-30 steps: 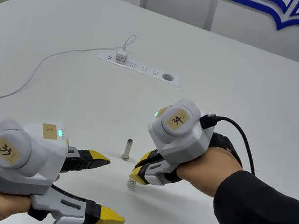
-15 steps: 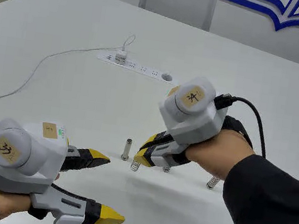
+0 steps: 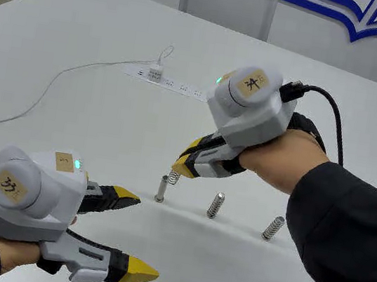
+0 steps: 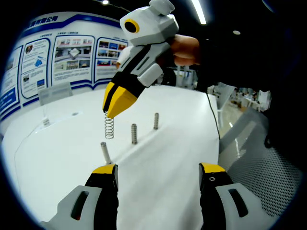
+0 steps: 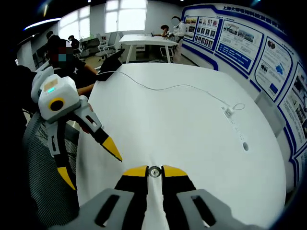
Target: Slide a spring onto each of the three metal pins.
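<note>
Spring (image 3: 173,177) number three hangs upright from the tips of the right gripper (image 3: 180,167), whose jaws are pinched narrow on its top coil. Held by the top, its lower end is free and open, which is what it needs to drop over the bare pin (image 3: 161,188). In the left gripper view the bottom of the spring sits above the pin's top and a little to one side, not yet on it. In the right gripper view the spring shows end-on as a small ring between the closed yellow tips.

Two more pins stand further right on the bench (image 3: 92,119). The middle pin (image 3: 216,205) and the far pin (image 3: 273,227) each wear a spring, so I judge two of the three done.

Low and near the person, the left gripper (image 3: 133,235) has its jaws wide and holds nothing. It sits back from the pins, probably to leave the right hand room.

The next move calls for centring the coil over the bare pin and lowering it straight, since a tilted coil could snag on the pin's rim. A power strip (image 3: 176,84) lies well apart, further back.
</note>
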`<state>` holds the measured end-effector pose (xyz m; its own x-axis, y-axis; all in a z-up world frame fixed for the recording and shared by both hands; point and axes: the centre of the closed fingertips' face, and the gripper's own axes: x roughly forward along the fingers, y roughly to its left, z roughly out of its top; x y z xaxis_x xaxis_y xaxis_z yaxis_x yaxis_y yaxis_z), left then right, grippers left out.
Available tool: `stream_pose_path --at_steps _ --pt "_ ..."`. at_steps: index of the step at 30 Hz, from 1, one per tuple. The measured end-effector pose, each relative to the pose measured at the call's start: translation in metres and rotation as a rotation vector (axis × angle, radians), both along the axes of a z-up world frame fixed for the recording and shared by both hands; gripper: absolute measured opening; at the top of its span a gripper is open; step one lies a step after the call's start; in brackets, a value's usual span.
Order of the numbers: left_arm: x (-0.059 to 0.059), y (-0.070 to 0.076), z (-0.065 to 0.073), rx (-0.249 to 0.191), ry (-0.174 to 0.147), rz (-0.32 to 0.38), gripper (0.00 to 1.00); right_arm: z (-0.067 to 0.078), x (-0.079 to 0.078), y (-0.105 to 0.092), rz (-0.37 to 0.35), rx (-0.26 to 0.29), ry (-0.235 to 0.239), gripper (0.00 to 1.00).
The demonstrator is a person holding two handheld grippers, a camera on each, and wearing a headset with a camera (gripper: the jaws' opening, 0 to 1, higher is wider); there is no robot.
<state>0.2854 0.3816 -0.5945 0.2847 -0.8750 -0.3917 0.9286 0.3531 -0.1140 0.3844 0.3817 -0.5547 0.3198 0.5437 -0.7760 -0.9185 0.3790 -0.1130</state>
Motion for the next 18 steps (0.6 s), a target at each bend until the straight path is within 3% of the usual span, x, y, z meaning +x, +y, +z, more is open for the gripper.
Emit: stream_pose_path --at_steps 8,18 --pt "0.002 0.001 0.001 -0.008 0.001 0.01 0.7 -0.009 0.009 0.006 0.013 -0.022 0.014 0.12" --pt "0.005 0.003 0.003 -0.014 -0.001 0.029 0.7 -0.014 0.009 0.005 0.012 -0.038 0.028 0.12"
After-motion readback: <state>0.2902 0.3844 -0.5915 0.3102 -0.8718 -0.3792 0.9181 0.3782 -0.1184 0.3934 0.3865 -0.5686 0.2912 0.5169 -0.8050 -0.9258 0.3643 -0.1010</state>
